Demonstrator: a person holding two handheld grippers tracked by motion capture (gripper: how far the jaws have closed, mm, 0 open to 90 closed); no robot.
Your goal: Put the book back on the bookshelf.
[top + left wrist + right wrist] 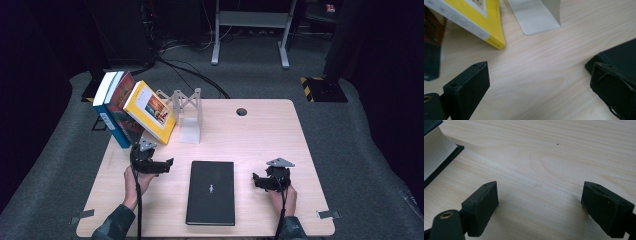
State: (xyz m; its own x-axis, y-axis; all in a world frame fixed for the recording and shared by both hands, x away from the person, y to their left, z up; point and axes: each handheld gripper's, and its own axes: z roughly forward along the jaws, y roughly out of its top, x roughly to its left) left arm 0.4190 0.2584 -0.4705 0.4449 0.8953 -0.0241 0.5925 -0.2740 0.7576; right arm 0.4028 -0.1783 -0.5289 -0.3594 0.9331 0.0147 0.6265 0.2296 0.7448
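Black book [210, 192] flat on table [260, 145], between left gripper [161, 166] and right gripper [258, 181]. Both grippers wide open, holding nothing. Book looks thick, heavy, stiff, smooth cover. Best grab at long side edges.

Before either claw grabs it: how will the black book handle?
The black book looks like a thick hardcover lying flat on the table, so probably stiff and fairly heavy. Its smooth cover may slip. Held by one edge, it could fall open.
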